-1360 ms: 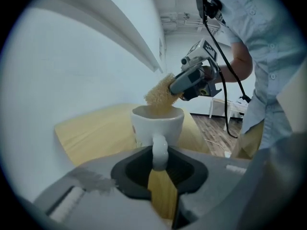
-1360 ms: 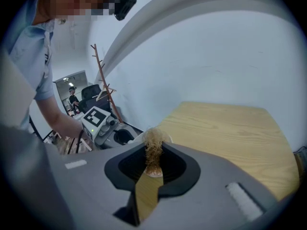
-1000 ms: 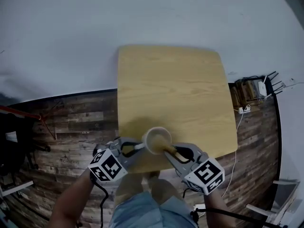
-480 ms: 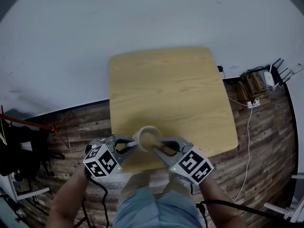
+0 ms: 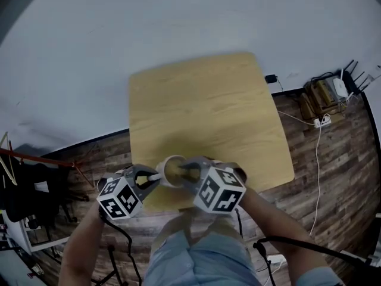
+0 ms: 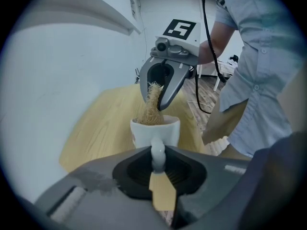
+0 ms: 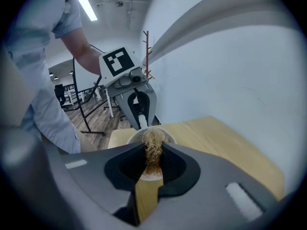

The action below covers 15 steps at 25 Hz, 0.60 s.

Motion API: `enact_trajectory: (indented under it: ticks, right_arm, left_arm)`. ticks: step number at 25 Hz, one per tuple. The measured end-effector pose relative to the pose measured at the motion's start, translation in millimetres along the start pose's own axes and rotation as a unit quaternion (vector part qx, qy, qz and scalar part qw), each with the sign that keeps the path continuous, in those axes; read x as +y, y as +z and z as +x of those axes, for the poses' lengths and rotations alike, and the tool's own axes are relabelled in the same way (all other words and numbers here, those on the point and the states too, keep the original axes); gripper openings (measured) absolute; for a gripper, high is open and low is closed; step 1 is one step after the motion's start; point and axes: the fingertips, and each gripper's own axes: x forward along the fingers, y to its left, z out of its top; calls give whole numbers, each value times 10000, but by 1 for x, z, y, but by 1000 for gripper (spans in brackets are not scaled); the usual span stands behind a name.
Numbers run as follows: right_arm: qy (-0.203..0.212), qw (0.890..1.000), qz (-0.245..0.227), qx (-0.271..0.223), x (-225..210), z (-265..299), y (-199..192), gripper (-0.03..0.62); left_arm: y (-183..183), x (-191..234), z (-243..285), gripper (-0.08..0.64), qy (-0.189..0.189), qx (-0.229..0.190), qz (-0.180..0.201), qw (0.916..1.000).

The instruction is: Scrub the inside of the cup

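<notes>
Left gripper (image 6: 158,166): fingers closed on the handle (image 6: 158,151), pinching it from both sides, with nothing else between them.
Cup (image 6: 154,130): white, just past the left fingertips, held by the handle alone with its mouth facing up. Near the right fingertips as well, which hang just over the rim.
Right gripper (image 7: 152,163): fingers clamped on the upper part of the scrubber (image 7: 153,146), angled down toward the cup's mouth.
Scrubber: tan and fibrous, sticking out beyond the right fingertips, its lower end down inside the cup and filling much of the opening.
Table (image 5: 202,106): light wood, stretching away beyond both sets of fingertips. Cup over its near edge. Cannot tell whether the base rests on the wood or hangs just above it.
Gripper spacing: fingertips of the two facing each other across the cup, left on the handle side, right at the mouth.
Step in hand: scrubbing proper, judging by the scrubber already seated inside and the cup steadied by its handle.
Progress: hard to judge, since the inner wall is hidden by the fibres.
Next move: likely a twist or a stir of the right fingers to drag the fibres round the inner wall and down to the bottom. Calls for a firm, unmoving pinch on the handle so the cup does not swing.
Risk: a thin handle as the only hold, so a hard push from the scrubber could turn the cup between the left fingers.
</notes>
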Motion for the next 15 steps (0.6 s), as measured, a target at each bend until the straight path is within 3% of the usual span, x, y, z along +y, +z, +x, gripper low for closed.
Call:
enact_trajectory:
  ticks: [4, 11, 15]
  right_arm:
    - [175, 9990, -385, 134, 3, 8, -2, 64]
    - [-20, 9893, -1329, 599, 3, 32, -16, 63]
    - [40, 9842, -1432, 1037, 1, 41, -36, 63]
  left_arm:
    - [3, 0, 0, 69, -3, 138, 85, 9999]
    - [13, 2, 0, 67, -90, 440, 631, 9970]
    - [17, -1, 1, 69, -48, 532, 782, 9955]
